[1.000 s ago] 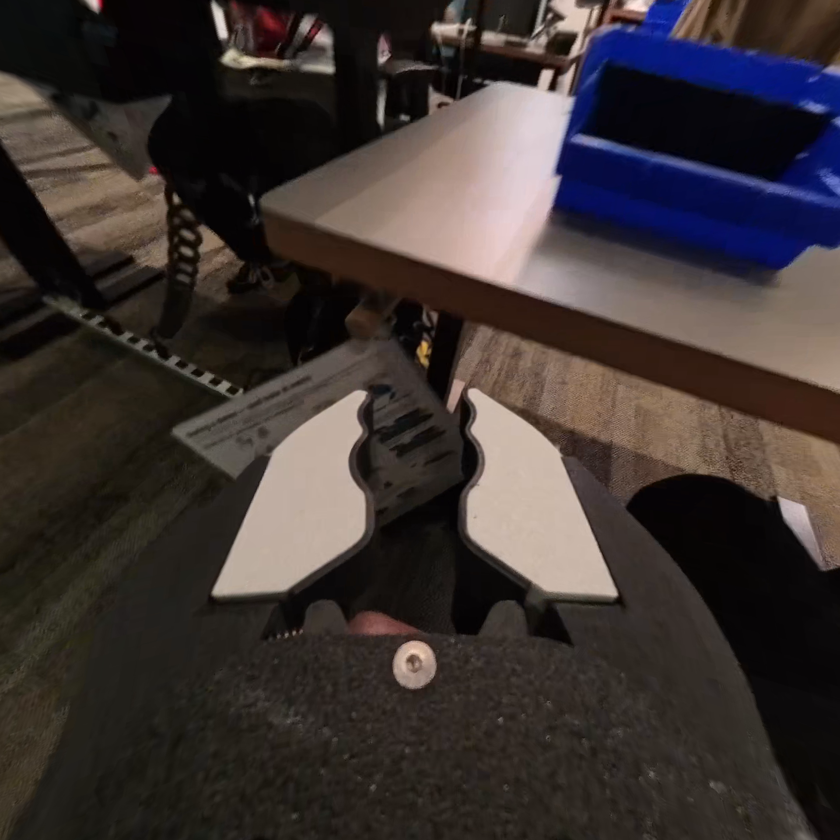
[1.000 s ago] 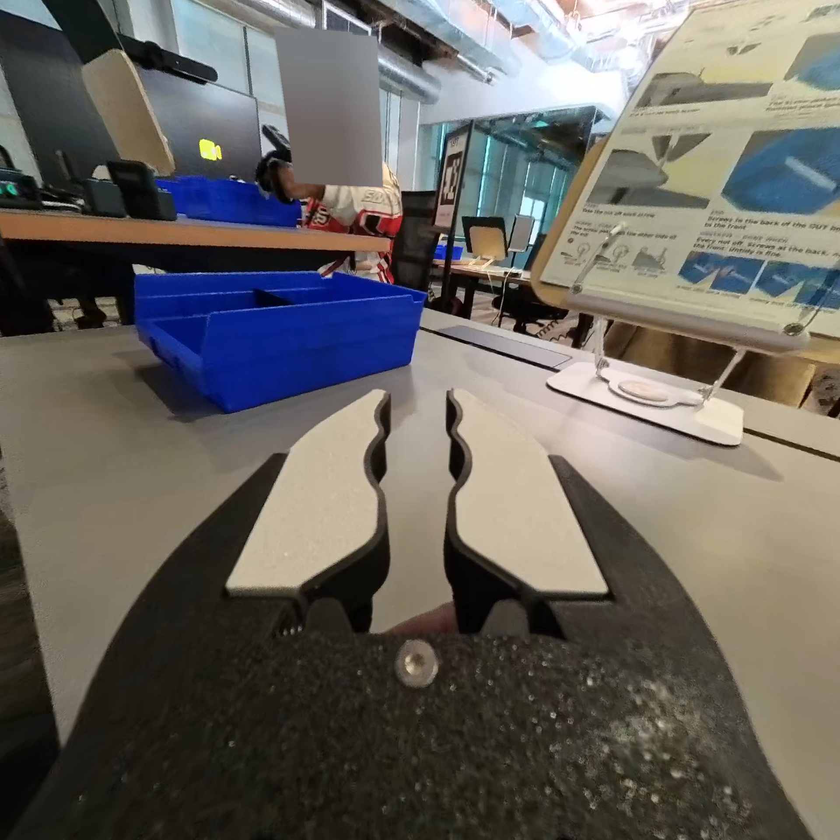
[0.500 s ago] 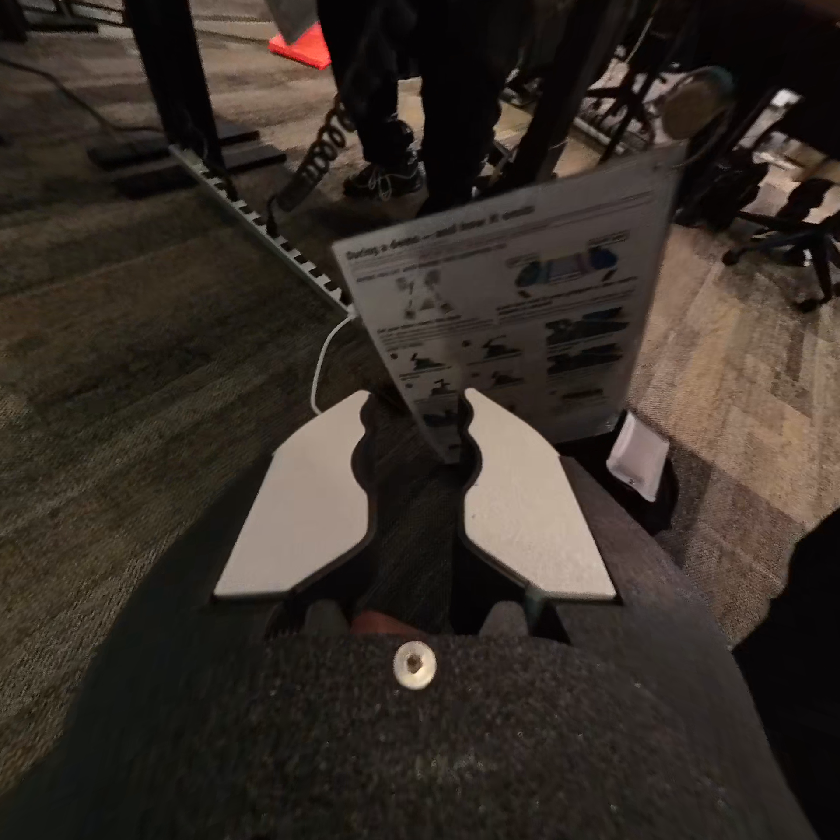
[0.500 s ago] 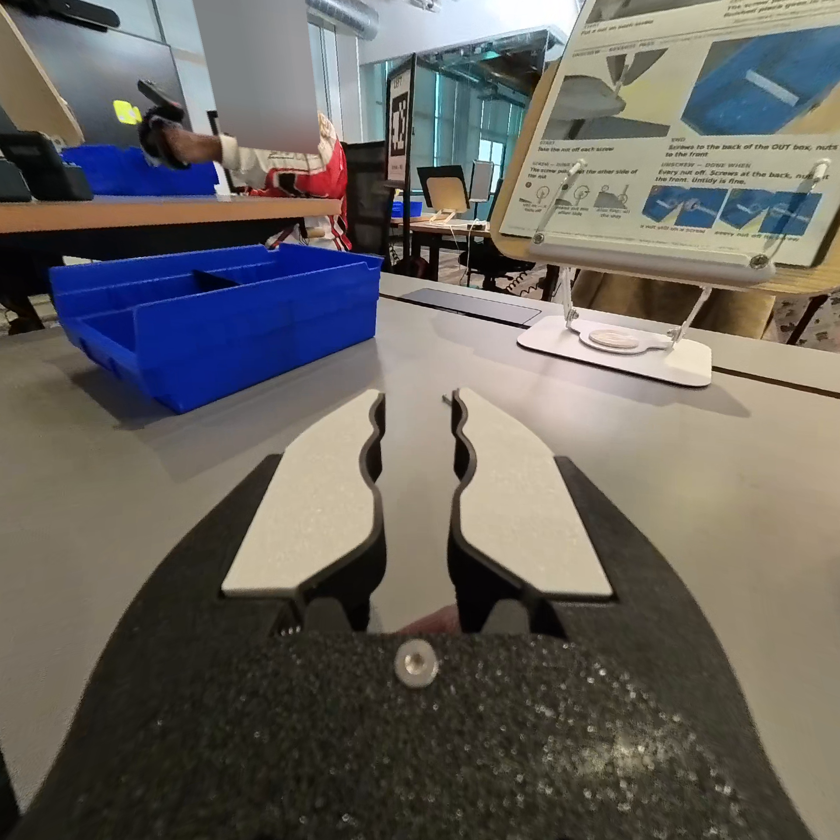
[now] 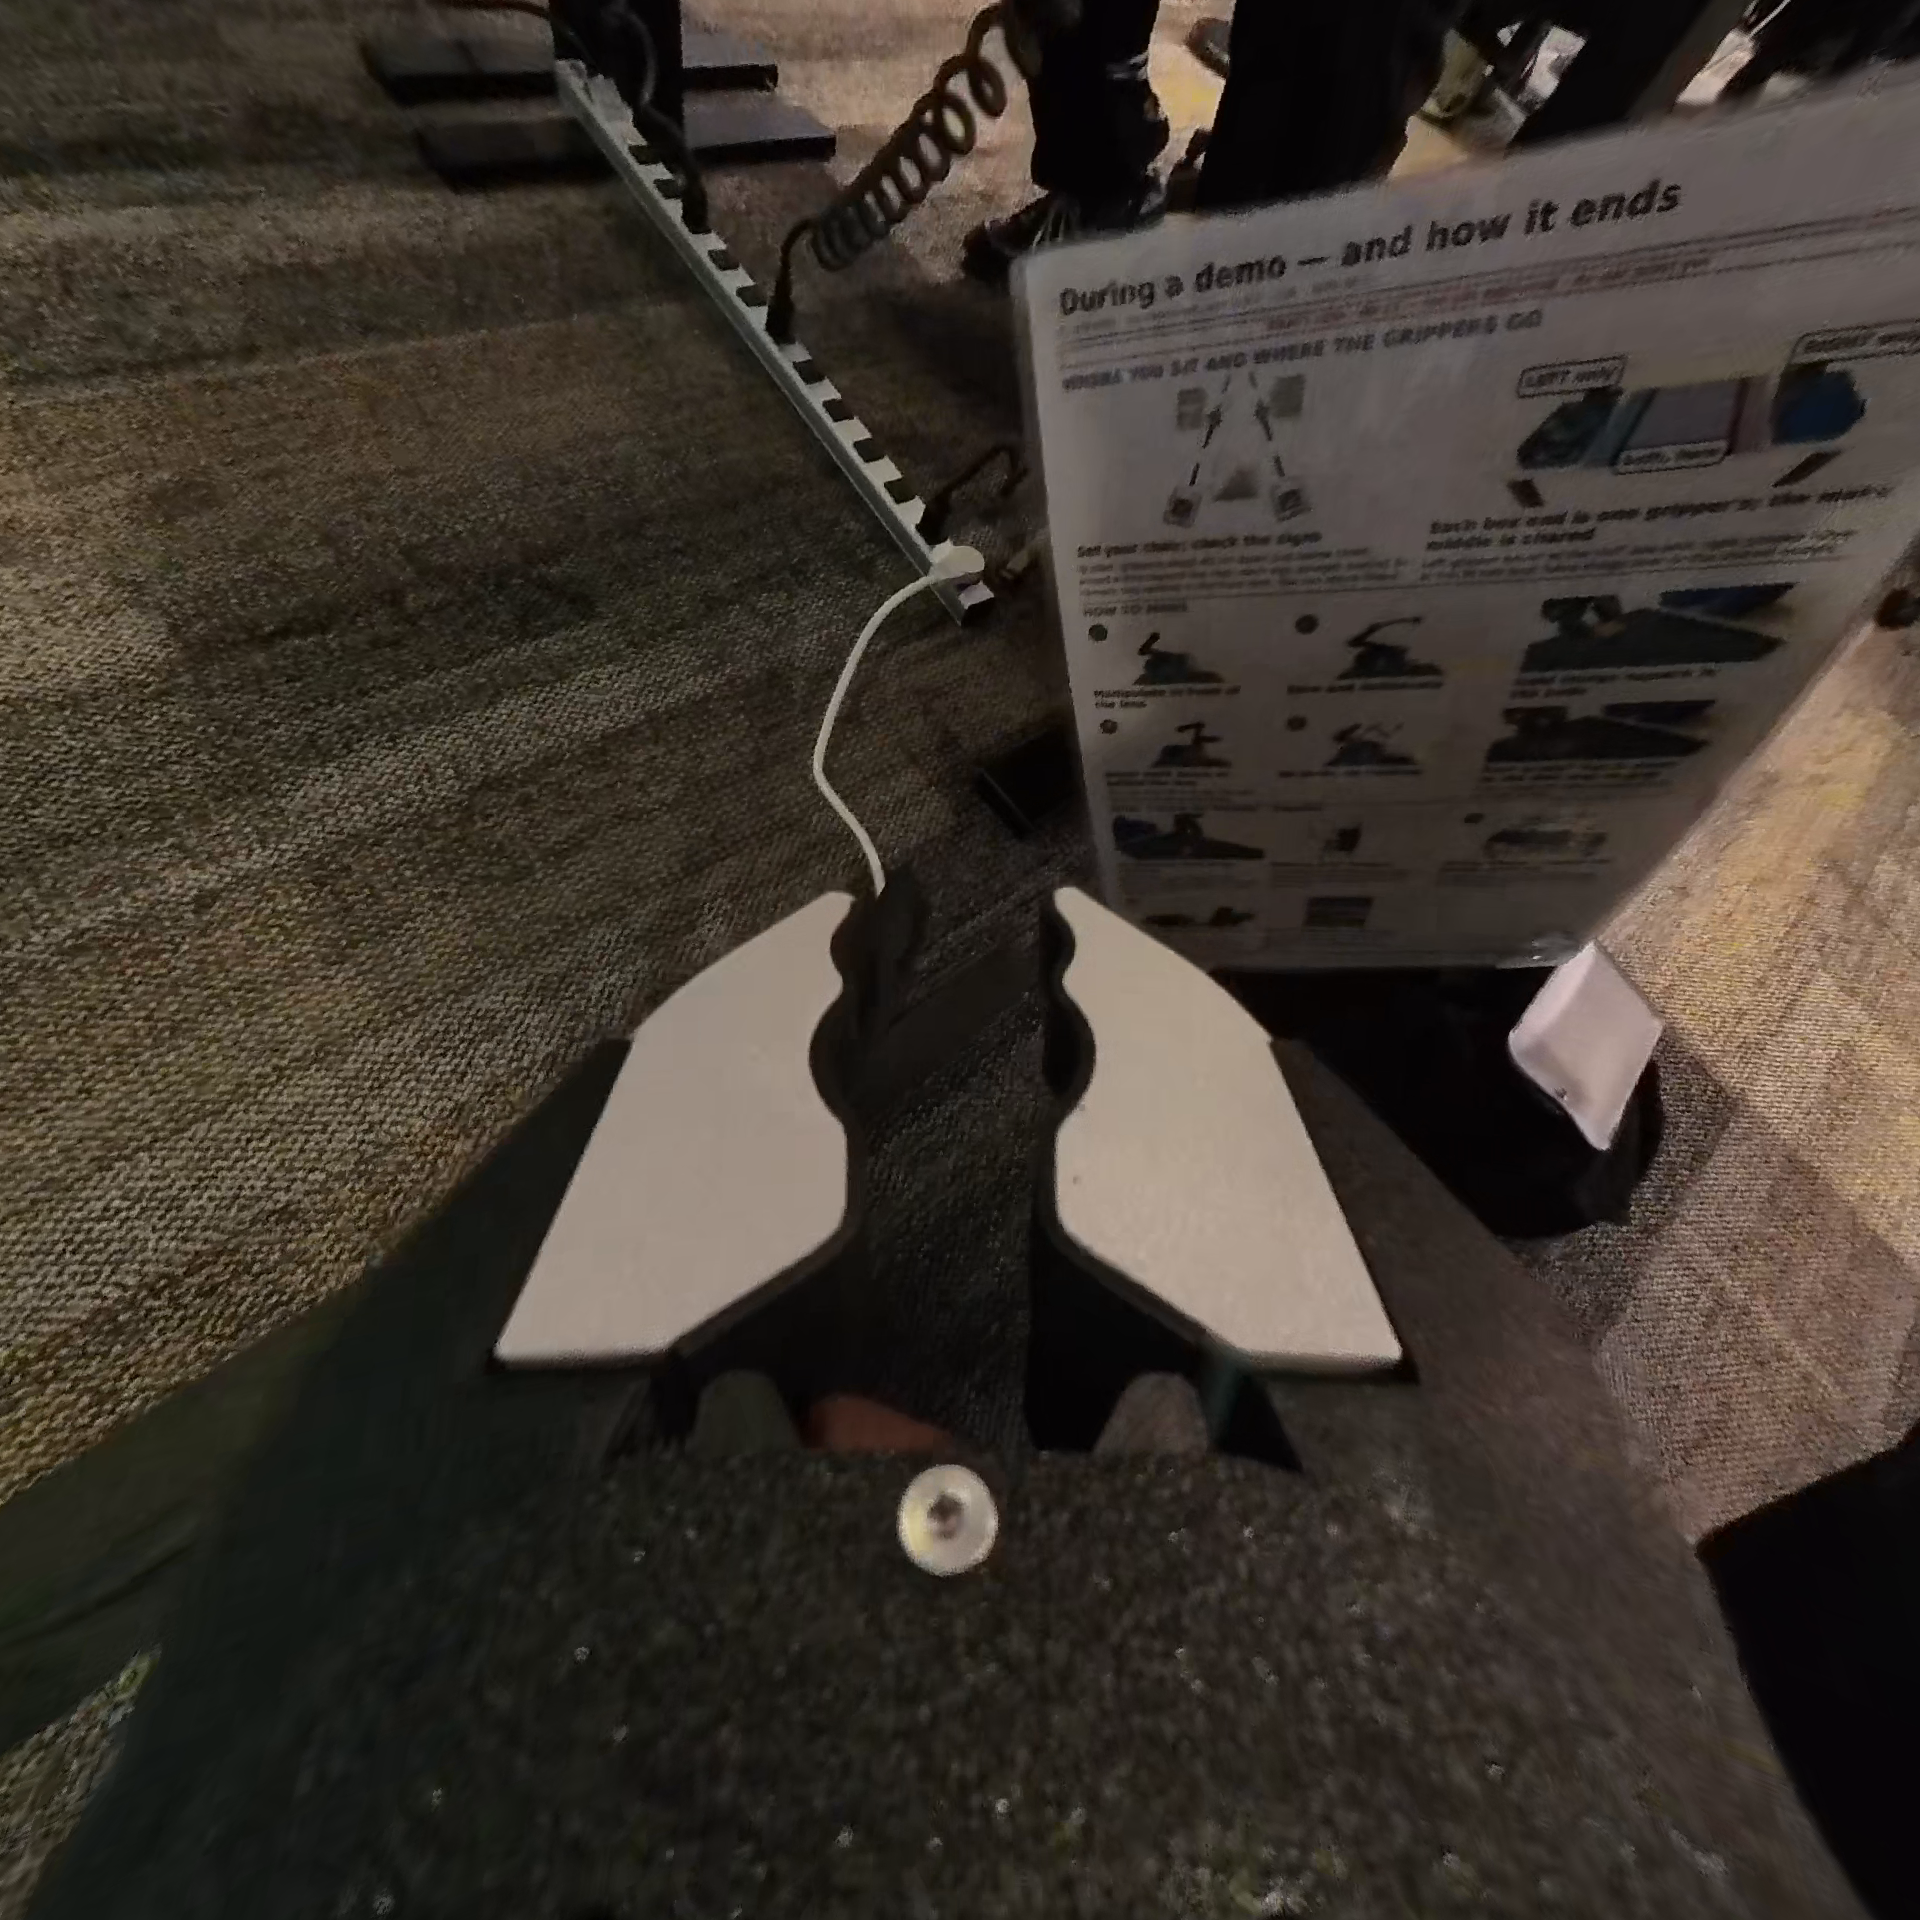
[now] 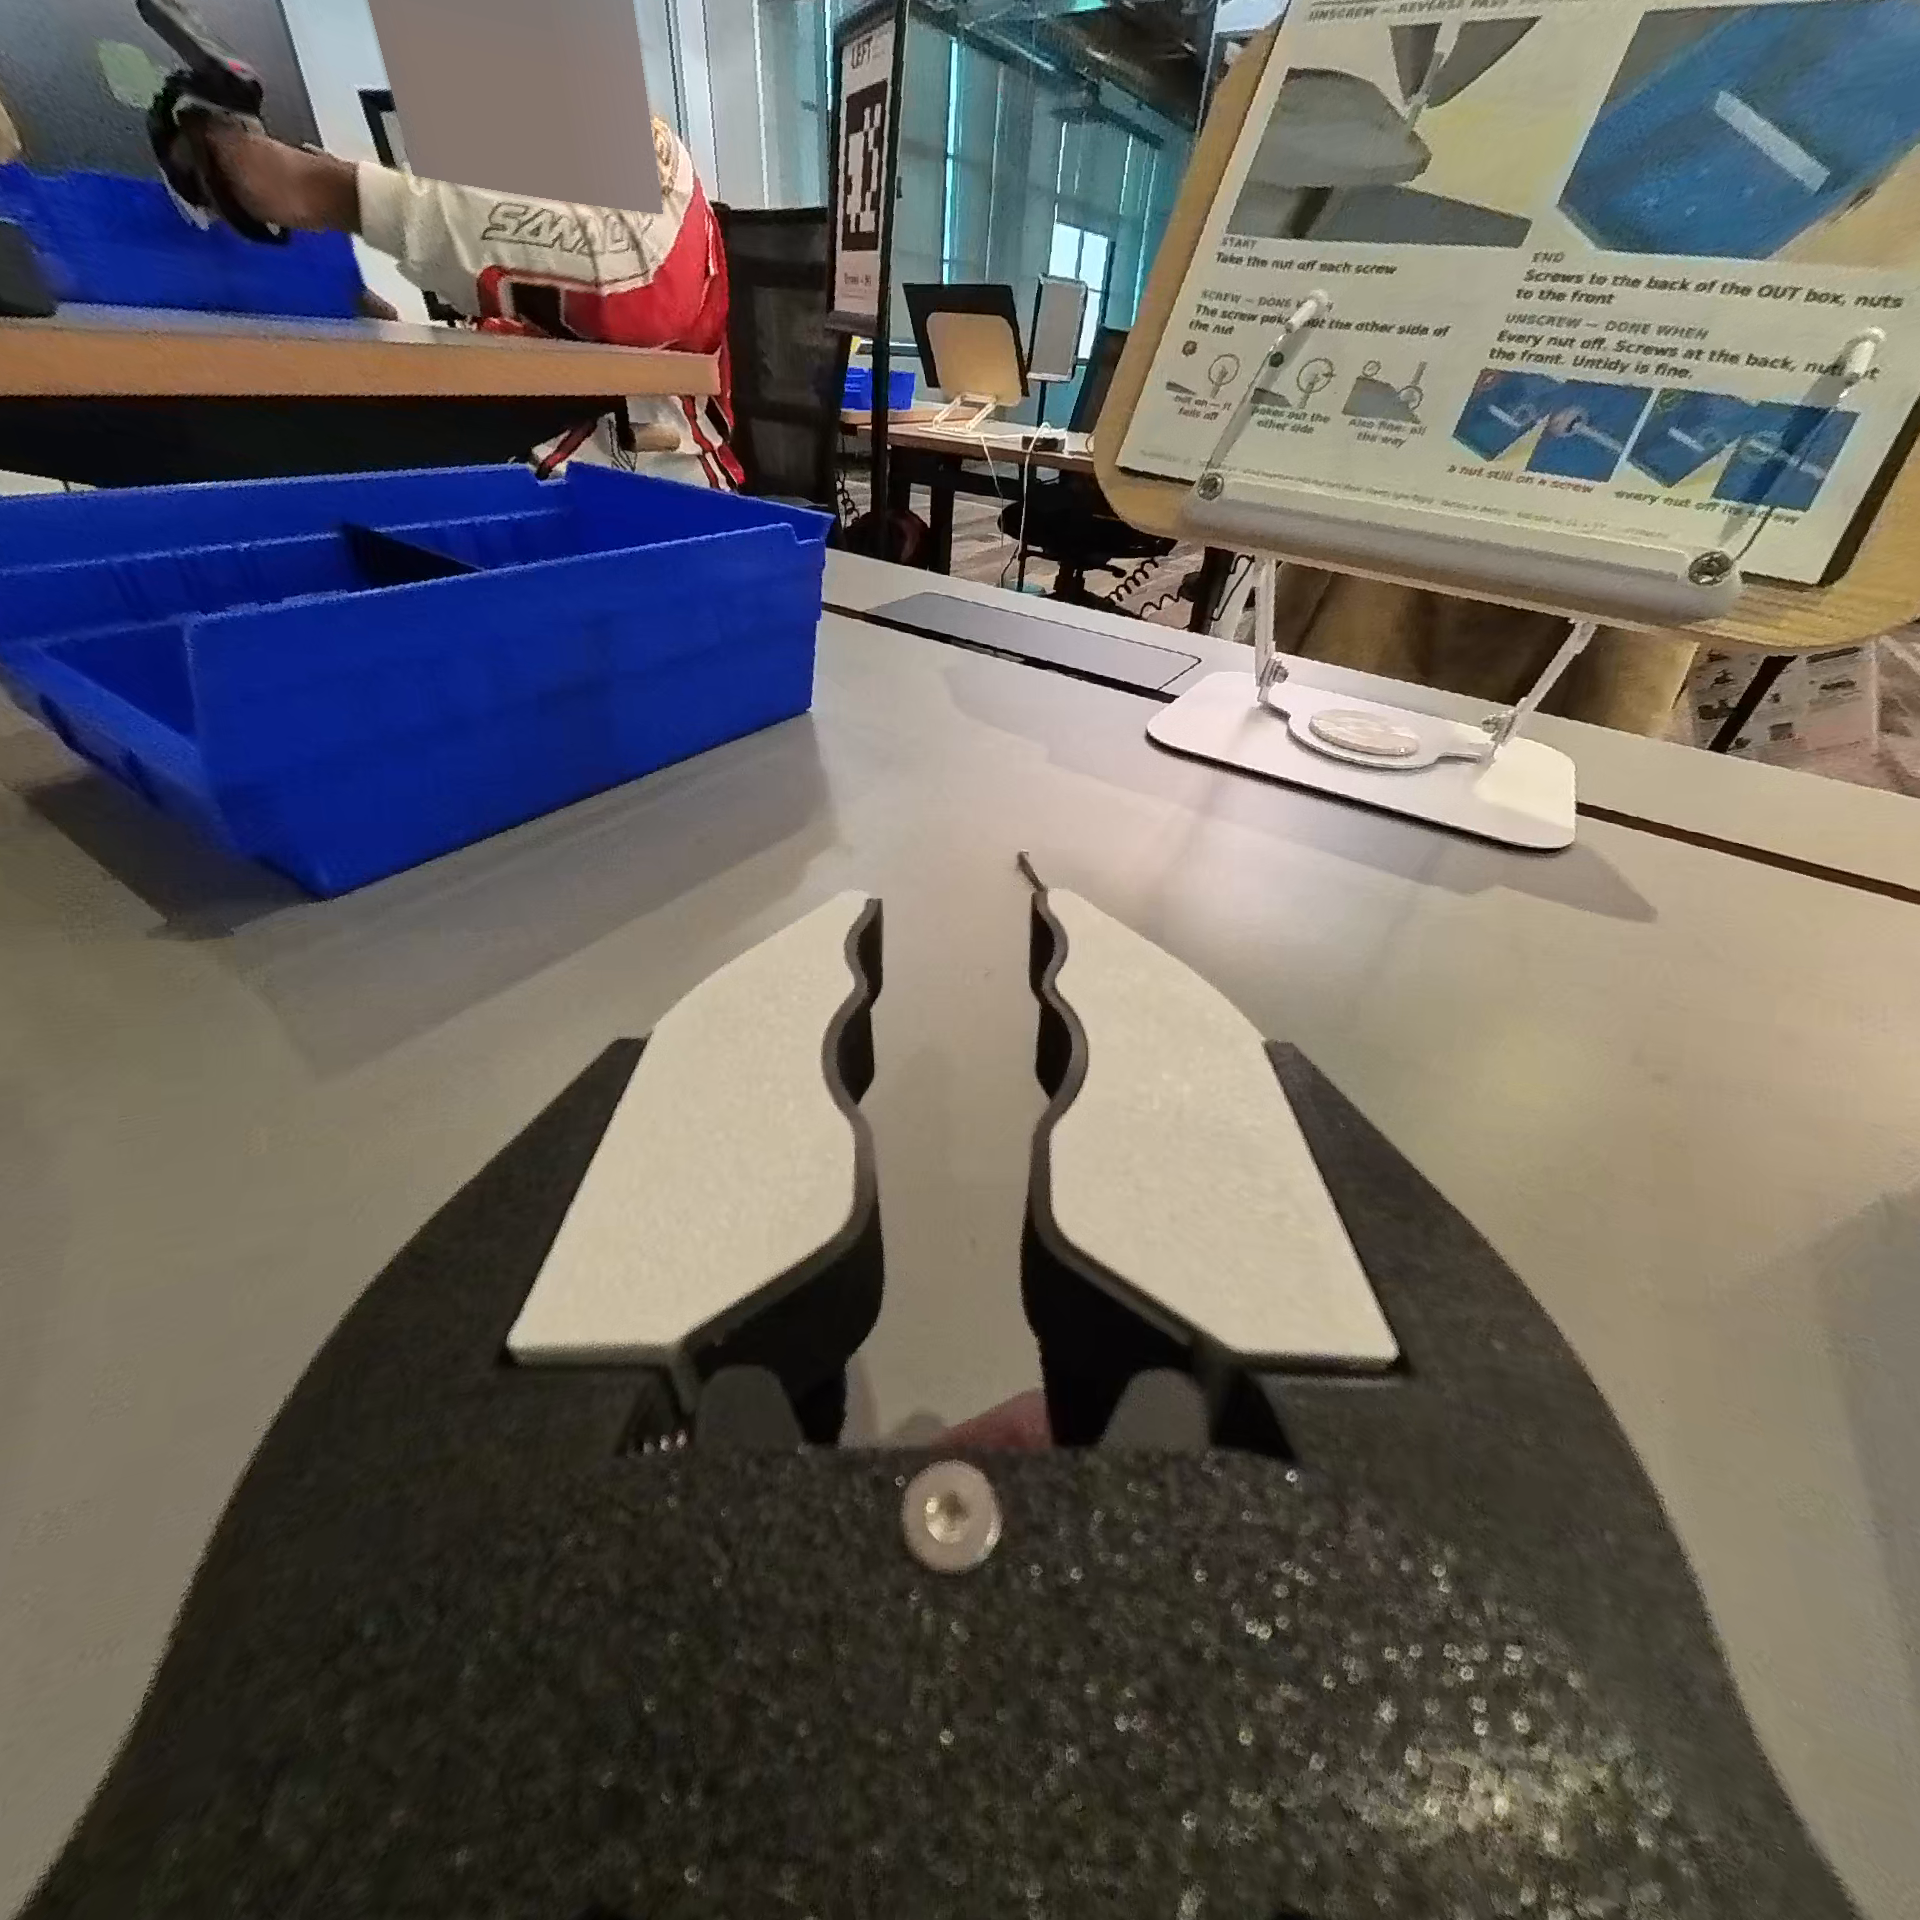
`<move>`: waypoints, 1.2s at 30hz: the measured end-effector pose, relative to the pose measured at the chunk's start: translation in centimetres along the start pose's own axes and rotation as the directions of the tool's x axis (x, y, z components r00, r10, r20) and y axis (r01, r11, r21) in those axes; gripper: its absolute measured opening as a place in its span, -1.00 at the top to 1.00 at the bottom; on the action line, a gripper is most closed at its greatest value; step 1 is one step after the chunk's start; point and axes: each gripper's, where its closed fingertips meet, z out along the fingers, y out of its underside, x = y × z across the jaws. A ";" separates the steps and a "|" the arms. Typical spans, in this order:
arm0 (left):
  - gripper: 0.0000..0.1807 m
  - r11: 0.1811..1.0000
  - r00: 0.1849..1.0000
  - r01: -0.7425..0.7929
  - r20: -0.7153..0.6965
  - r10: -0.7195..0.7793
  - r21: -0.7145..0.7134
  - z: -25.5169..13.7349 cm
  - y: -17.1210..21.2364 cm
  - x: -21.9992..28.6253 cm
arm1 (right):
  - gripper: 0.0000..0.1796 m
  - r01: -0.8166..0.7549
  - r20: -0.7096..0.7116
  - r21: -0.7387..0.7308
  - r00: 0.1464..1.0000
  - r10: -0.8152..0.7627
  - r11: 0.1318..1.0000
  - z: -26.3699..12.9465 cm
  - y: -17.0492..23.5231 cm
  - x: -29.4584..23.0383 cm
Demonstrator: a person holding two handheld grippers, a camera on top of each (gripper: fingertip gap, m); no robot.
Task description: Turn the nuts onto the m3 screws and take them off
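Observation:
My right gripper [image 6: 956, 906] is open and empty, low over the grey table [image 6: 1455, 1091]. A small thin dark piece, seemingly a screw [image 6: 1027, 869], lies on the table just beyond its right fingertip. A blue divided bin [image 6: 436, 665] stands on the table to the left; I cannot see what is inside it. My left gripper [image 5: 954, 914] is open and empty, and points down at the carpet floor [image 5: 364, 779], off the table. No nuts show in either view.
A printed instruction board on a metal stand [image 6: 1455, 312] stands at the table's back right. A person in a red and white top [image 6: 582, 260] works at another table behind. In the left wrist view a second printed board [image 5: 1455, 571], a white cable [image 5: 842, 727] and a cable tray [image 5: 790, 353] are on the floor. Across from one pair of fingers to the other is roughly 80 centimetres.
My left gripper has swung down and away from the table; table and blue bin left its view and the floor board came closer. My right gripper moved forward, bringing the small dark piece into sight.

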 end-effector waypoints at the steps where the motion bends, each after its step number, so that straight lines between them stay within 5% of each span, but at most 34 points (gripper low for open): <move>1: 0.65 1.000 1.000 0.008 0.001 -0.008 -0.008 -0.2 0.5 -0.1 | 0.70 -0.002 -0.003 0.003 1.000 0.002 1.000 0.0 0.0 0.0; 8: 0.68 0.993 0.999 0.054 0.000 -0.054 -0.105 0.6 5.5 -0.5 | 0.72 0.015 -0.013 -0.019 1.000 -0.015 1.000 0.2 0.2 0.0; 30: 0.70 0.988 0.999 0.048 0.022 -0.045 -0.147 2.3 7.2 -1.2 | 0.75 0.011 -0.027 -0.020 1.000 -0.011 1.000 0.2 0.2 0.2; 36: 0.70 0.978 0.989 0.117 -0.072 -0.131 -0.170 5.2 8.0 1.3 | 0.75 0.012 -0.026 -0.018 1.000 -0.013 1.000 0.2 0.2 0.2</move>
